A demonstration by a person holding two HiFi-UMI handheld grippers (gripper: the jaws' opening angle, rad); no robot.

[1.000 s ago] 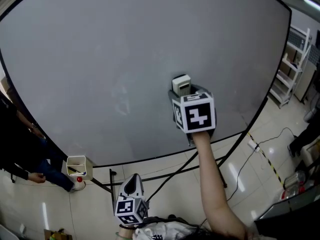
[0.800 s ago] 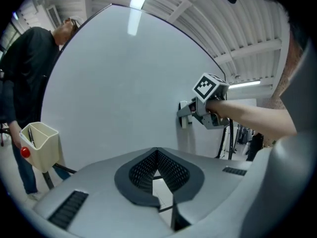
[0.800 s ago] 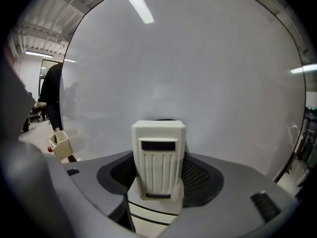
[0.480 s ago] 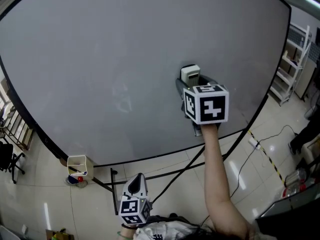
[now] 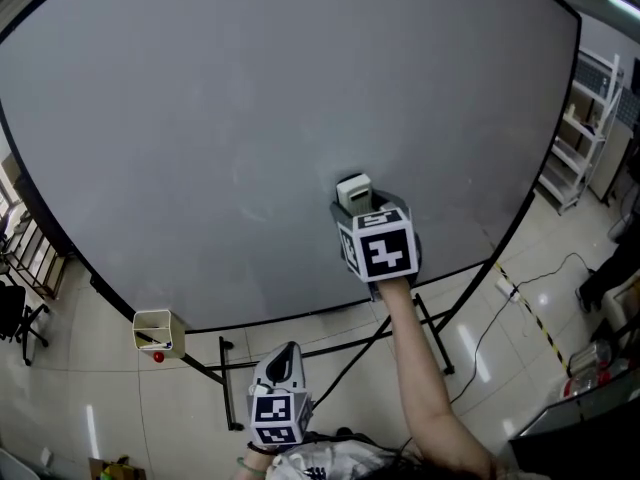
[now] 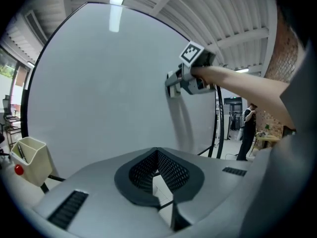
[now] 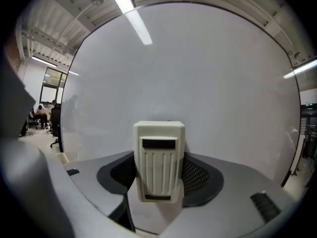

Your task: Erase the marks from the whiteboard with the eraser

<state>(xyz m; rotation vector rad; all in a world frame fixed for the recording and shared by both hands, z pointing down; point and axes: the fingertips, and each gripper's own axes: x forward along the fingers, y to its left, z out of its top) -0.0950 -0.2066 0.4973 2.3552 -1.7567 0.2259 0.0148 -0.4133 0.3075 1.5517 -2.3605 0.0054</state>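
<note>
Clamped upright between the jaws of the right gripper (image 7: 159,178): the cream eraser (image 7: 159,161), ribbed back toward the camera, one dark mesh pad on each side of it. Low and centre in the right gripper view, with the whiteboard (image 7: 208,73) filling nearly everything behind.

From the head view, just right of centre: the same eraser (image 5: 353,192) on the lower middle of the whiteboard (image 5: 230,108), ahead of the marker cube and a bare forearm. Only in the left gripper view, a sideways look at that grip, upper right of the frame, with the eraser's far face seemingly against the board.

Left gripper (image 6: 157,168) low and away from the board, jaws drawn together on nothing; bottom centre in the head view.

Lower left of the head view, below the board's edge: a cream box (image 5: 153,331) holding a dark pen-like stick, with a red round thing just beside it. Contents unclear beyond that.

Shown by the head view alone: a white shelf rack (image 5: 585,128) at the right edge and cables on the floor.
</note>
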